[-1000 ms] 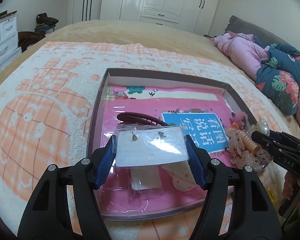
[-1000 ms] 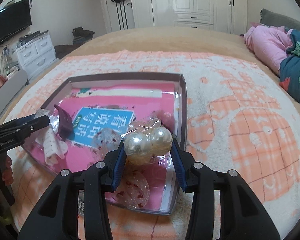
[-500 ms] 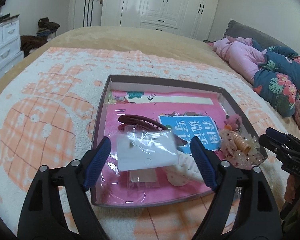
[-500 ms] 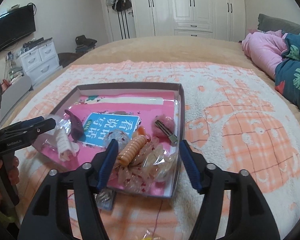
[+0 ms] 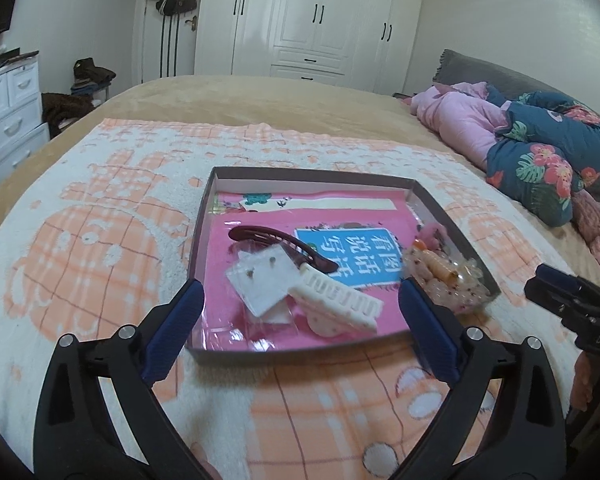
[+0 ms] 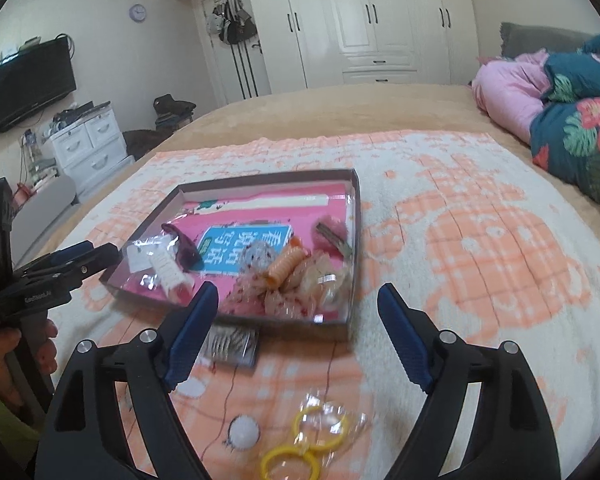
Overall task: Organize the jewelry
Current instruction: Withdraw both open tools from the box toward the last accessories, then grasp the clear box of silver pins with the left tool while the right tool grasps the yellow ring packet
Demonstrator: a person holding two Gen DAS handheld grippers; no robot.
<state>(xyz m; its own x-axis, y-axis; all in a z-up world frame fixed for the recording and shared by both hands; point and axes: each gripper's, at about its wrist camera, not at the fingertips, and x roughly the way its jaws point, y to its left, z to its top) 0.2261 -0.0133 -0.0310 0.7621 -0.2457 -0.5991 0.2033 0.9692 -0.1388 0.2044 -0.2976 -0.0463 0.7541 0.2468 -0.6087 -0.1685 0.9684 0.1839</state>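
Inside tray (image 5: 199, 240): earring card (image 5: 262, 282), hair clips (image 5: 332, 300), scrunchies (image 6: 296, 280).

White wardrobes (image 6: 380, 24) are lining the wall beyond the bed (image 6: 340, 108); left of the bed, a white drawer unit (image 6: 88, 144) is standing beneath a wall-mounted television (image 6: 28, 84).

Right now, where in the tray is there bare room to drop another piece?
Free: the far strip of the tray behind the dark clip, and its middle over the blue label. Crowded: near-left with the earring card and white clip; near-right with the scrunchies.
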